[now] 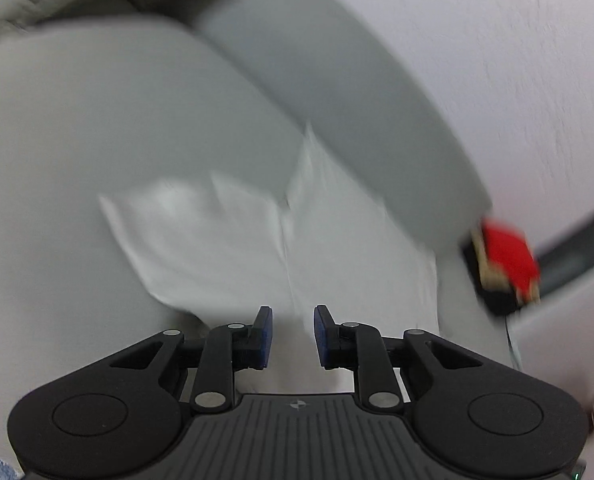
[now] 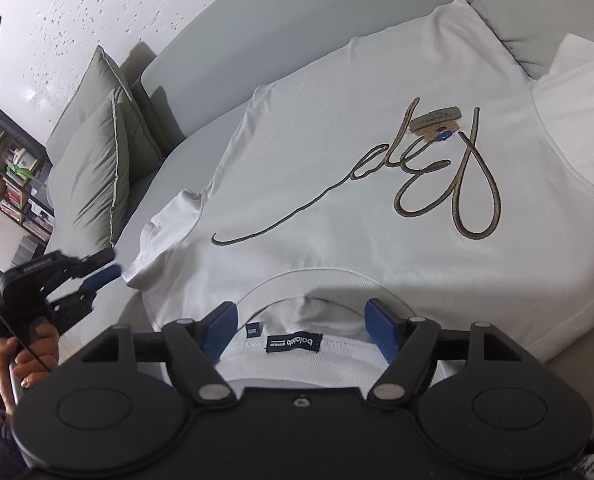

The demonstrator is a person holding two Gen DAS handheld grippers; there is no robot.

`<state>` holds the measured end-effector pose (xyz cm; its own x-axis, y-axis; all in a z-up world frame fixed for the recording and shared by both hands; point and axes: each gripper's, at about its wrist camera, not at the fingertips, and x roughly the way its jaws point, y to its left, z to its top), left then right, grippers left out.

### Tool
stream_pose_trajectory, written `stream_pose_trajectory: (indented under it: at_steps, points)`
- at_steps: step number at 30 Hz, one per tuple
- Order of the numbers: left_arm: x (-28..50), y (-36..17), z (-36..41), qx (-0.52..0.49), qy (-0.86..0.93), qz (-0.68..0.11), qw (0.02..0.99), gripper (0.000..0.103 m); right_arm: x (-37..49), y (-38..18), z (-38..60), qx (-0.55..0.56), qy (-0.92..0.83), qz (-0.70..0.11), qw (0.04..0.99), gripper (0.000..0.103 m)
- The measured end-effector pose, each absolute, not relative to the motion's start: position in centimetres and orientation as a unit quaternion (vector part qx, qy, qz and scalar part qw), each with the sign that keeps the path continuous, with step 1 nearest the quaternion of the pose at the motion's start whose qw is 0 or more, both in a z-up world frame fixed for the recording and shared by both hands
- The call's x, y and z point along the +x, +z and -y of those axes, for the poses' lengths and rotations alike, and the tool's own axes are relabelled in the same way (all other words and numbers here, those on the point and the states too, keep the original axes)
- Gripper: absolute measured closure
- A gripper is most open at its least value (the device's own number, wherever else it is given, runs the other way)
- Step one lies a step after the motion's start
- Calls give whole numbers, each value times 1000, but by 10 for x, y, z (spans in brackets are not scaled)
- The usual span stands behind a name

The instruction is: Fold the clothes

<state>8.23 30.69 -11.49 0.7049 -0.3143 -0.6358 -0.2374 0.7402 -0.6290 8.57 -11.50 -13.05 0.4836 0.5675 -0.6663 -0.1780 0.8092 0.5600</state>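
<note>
A white T-shirt (image 2: pixel 357 200) lies spread front-up on a pale grey sofa seat (image 2: pixel 201 136), with an embroidered gold script (image 2: pixel 437 184) across the chest and a brown hang tag (image 2: pixel 437 120) beyond it. The collar (image 2: pixel 309 280) sits right at the right gripper (image 2: pixel 301 320), whose blue pads stand wide apart on either side of the neck opening, pressing on nothing; the dark neck label (image 2: pixel 293 342) lies between them, just ahead of the tool's body.

The left gripper (image 2: pixel 101 268), held in a hand (image 2: pixel 25 356), hangs off to the left of the right tool, just beside the near sleeve (image 2: pixel 165 224) but not touching it as far as I can judge. In its own blurred view the left gripper (image 1: pixel 293 328) shows a narrow gap between the pads with no cloth in it, so it is released; white fabric (image 1: pixel 337 240) lies ahead and below.

The shirt looks light, soft and limp: it will sag and crease wherever unsupported, and the embroidery probably makes the chest a little stiffer. Good places to pinch are the ribbed collar edge, the shoulder seams and the sleeve hem, where doubled cloth gives the pads more to bite.
</note>
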Motion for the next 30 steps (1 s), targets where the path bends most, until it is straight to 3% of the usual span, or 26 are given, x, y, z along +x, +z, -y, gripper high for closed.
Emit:
stream_pose_trajectory:
  at_steps: [2, 3, 4, 6, 10, 12, 13, 21, 30]
  points:
    - [93, -119, -300, -327, 66, -420, 844, 86, 86, -130, 114, 208, 223, -456, 836, 32]
    - [93, -120, -300, -318, 124, -423, 839, 93, 86, -130, 114, 208, 224, -457, 836, 32]
    - [87, -117, -301, -316, 181, -405, 839, 91, 86, -130, 114, 210, 224, -457, 835, 32]
    - [71, -103, -299, -302, 259, -352, 847, 102, 86, -130, 116, 215, 225, -458, 833, 32]
    - [71, -74, -296, -269, 194, -273, 903, 79, 86, -131, 117, 219, 226, -458, 831, 32]
    - [89, -66, -300, -252, 176, -273, 911, 63, 86, -130, 114, 210, 225, -459, 833, 32]
    - [101, -66, -303, -249, 168, -283, 911, 60, 86, -129, 113, 206, 225, -460, 834, 32]
    - [190, -89, -323, -205, 126, -382, 892, 58, 86, -128, 111, 203, 226, -462, 833, 28]
    - [216, -123, -314, -217, 70, -445, 866, 63, 89, -129, 111, 207, 230, -466, 829, 25]
